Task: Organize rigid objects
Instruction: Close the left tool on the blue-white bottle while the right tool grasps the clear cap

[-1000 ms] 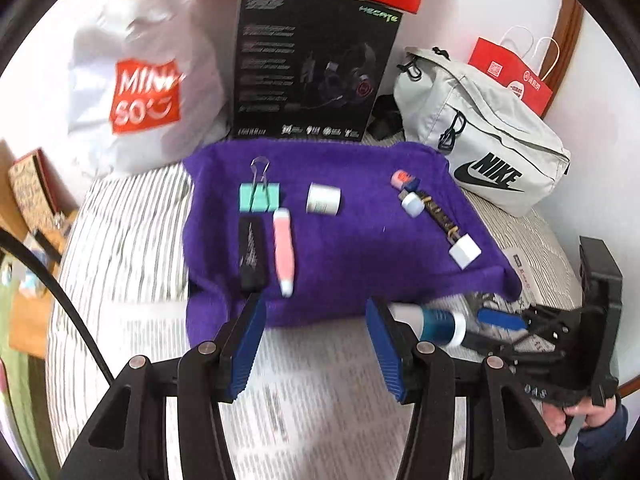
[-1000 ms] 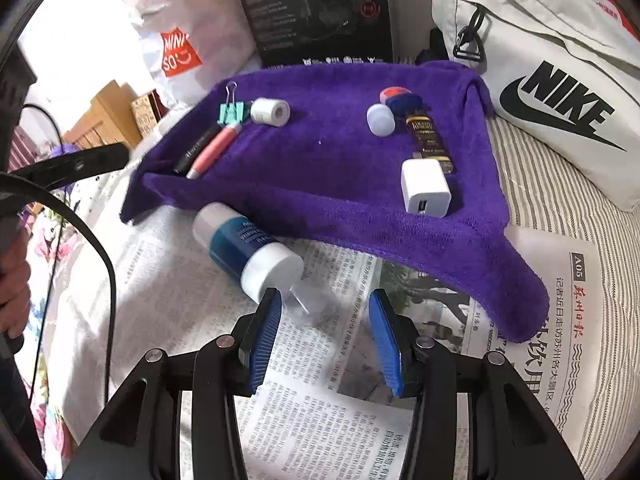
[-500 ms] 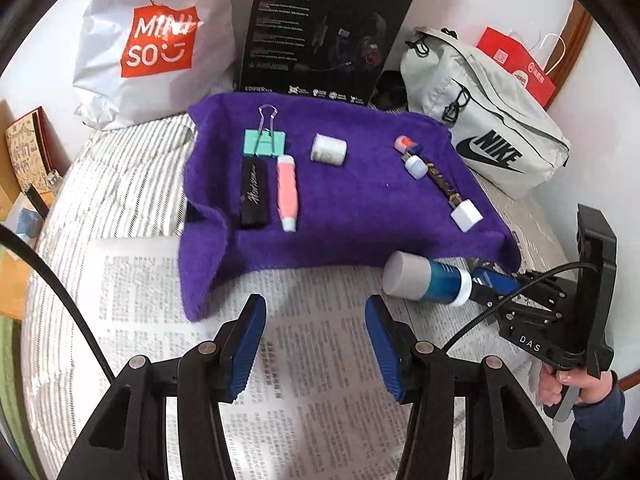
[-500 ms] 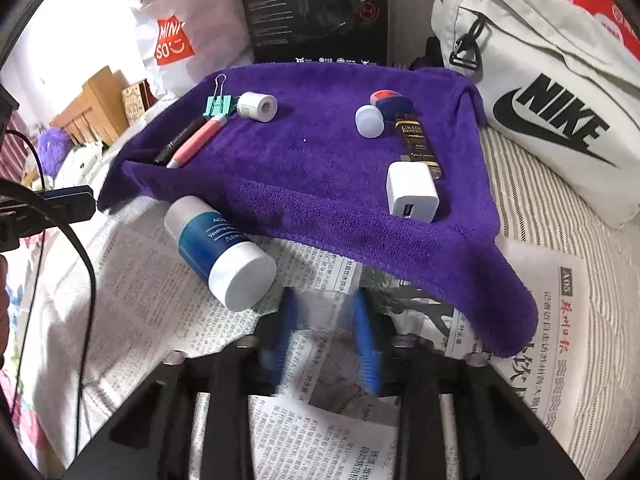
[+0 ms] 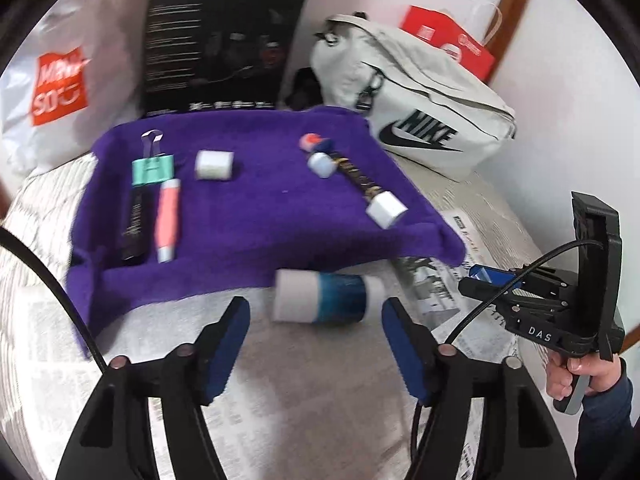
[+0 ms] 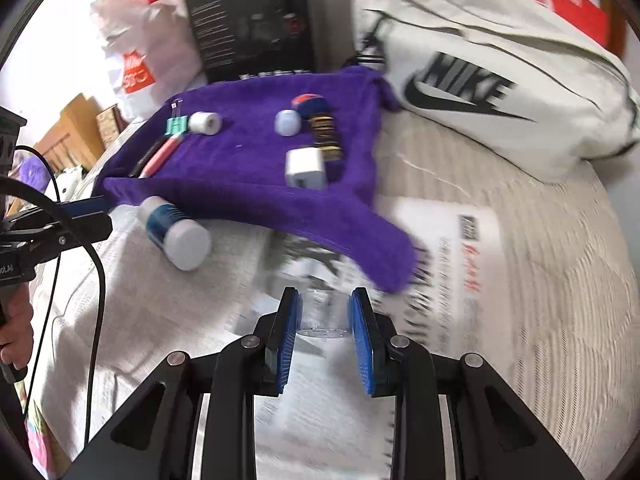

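Note:
A white and blue bottle (image 5: 324, 296) lies on its side on newspaper, just ahead of my open left gripper (image 5: 314, 340); it also shows in the right wrist view (image 6: 176, 232). My right gripper (image 6: 324, 316) is shut on a clear plastic cap (image 6: 322, 314), held above the newspaper. A purple cloth (image 5: 260, 216) carries a green binder clip (image 5: 152, 170), a black pen (image 5: 136, 220), a pink pen (image 5: 167, 216), a white roll (image 5: 214, 165), a white charger cube (image 5: 386, 210), a dark tube (image 5: 360, 180) and small caps (image 5: 320, 164).
A Nike bag (image 5: 420, 108) lies at the back right, a black box (image 5: 224, 36) and a Miniso bag (image 5: 48, 92) stand behind the cloth. Newspaper (image 6: 460, 280) covers the striped bed in front.
My right gripper closed on the clear cap, pulled it off the bottle and drew back to the right. My left gripper moved toward the lying bottle.

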A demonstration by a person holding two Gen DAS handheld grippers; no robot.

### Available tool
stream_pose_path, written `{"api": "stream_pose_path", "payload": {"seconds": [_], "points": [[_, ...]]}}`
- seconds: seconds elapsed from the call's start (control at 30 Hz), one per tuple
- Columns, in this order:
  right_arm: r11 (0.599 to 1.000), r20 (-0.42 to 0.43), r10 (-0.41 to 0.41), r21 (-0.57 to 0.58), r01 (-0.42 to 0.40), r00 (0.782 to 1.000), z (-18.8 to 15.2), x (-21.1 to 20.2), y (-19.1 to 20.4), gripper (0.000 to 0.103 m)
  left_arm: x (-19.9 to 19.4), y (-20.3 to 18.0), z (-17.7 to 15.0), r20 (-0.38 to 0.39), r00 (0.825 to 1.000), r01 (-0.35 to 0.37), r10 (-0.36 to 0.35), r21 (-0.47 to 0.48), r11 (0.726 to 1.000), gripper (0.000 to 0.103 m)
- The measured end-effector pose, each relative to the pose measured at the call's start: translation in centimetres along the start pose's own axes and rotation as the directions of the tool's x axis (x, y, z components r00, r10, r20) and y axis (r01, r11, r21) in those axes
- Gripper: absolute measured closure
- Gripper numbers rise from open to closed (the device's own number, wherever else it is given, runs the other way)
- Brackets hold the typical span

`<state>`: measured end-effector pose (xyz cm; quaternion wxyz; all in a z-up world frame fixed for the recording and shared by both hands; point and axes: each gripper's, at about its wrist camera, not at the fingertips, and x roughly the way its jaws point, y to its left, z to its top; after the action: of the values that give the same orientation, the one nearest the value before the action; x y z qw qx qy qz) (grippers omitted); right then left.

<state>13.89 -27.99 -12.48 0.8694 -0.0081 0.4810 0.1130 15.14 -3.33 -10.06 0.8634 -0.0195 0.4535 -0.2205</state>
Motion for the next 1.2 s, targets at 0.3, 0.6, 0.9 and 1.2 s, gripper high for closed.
{"api": "stream_pose_path", "payload": {"seconds": [0.3, 0.6, 0.9, 1.2], "points": [[0.995, 0.014, -0.052, 0.085, 0.051, 0.999, -1.1, -2.0, -4.4, 0.076, 3.5, -1.8, 0.8, -0.045, 0.998, -0.046, 0.047, 0.030, 0.998, 0.023], [0.996, 0.006, -0.039, 0.085, 0.038, 0.999, -1.8, -1.8, -4.8, 0.076, 6.2, -2.2, 1.0, -0.099, 0.986, -0.129, 0.134, 0.050, 0.990, 0.023], [0.997, -0.024, -0.021, 0.073, 0.023, 0.999, -2.1, -0.9, -4.1, 0.076, 7.8, -3.5, 0.9, -0.092, 0.974, -0.191, 0.206, 0.144, 0.971, 0.029], [0.998, -0.024, -0.010, 0.062, 0.011, 1.000, -1.6, -0.8, -3.4, 0.076, 5.3, -1.6, 0.4, -0.094, 0.980, -0.167, 0.173, 0.072, 0.983, 0.029]]}}
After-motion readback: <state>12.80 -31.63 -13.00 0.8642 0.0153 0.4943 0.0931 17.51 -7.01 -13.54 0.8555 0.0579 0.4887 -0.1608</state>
